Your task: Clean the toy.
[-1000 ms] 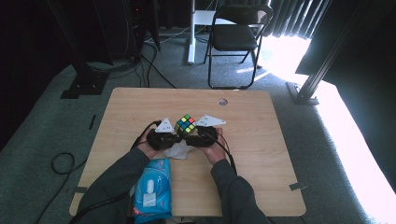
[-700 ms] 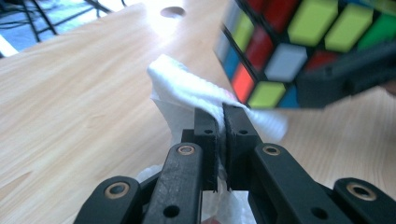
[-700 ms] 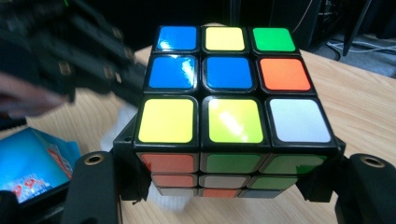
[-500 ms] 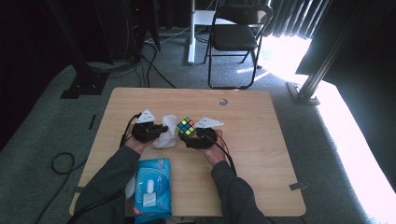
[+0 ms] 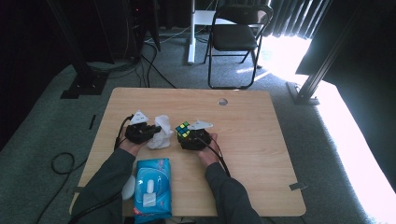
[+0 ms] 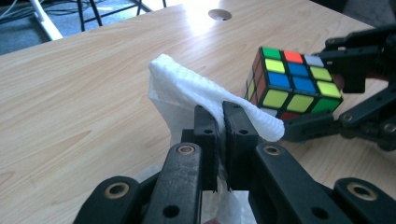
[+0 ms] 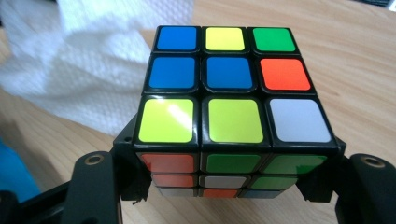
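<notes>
A scrambled puzzle cube (image 7: pixel 231 105) sits clamped between the jaws of my right gripper (image 7: pixel 229 186), just above the wooden table (image 5: pixel 261 158). From above, the cube (image 5: pixel 183 129) shows at the tip of the right gripper (image 5: pixel 187 136), near the table's middle. My left gripper (image 6: pixel 221 126) is shut on a white wet wipe (image 6: pixel 196 93), which drapes over its jaws. The wipe (image 5: pixel 160 133) hangs from the left gripper (image 5: pixel 152 133) just left of the cube (image 6: pixel 292 81). Wipe and cube stand a little apart.
A blue pack of wet wipes (image 5: pixel 151 185) lies at the table's near edge between the forearms. A round cable hole (image 5: pixel 222 101) is at the far side. A folding chair (image 5: pixel 236 37) stands beyond the table. Cables trail from both grippers.
My left gripper drew left with the wipe, away from the cube, then edged back toward it. My right gripper sank a little with the cube.
</notes>
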The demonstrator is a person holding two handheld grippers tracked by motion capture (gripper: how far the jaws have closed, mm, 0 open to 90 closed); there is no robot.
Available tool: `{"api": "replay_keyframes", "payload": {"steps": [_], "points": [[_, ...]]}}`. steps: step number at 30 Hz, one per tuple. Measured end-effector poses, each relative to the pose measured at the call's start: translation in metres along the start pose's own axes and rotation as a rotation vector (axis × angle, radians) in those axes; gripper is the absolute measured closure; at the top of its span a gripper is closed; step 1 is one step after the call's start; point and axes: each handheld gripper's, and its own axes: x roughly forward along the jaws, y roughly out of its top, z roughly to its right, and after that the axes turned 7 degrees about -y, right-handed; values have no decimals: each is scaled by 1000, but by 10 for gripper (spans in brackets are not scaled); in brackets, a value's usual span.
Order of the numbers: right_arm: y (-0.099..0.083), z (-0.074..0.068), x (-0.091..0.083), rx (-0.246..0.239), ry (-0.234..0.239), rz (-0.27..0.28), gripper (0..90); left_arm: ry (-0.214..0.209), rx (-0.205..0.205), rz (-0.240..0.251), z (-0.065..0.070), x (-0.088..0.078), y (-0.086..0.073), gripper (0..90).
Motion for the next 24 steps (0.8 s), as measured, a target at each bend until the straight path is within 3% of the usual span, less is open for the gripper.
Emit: {"api": "replay_keyframes", "payload": {"steps": [3,12,18,21,24], "points": [[-4,-2,6,-6,-21,-24,338,-6,-17,11,-1,-2,-1,852],[-8,-12,16,-35,-48,-49,338,-7,-15,4,0,-1,-2,850],[-12,-12,18,-28,-42,-68,338,0,-21,1,-1,-1,-2,849],[-15,-14,21,-50,-38,-91,338,-2,-20,-5,-1,0,-2,848],[-17,-16,22,-44,-40,-81,335,-1,-21,-7,-1,0,-2,846]]}}
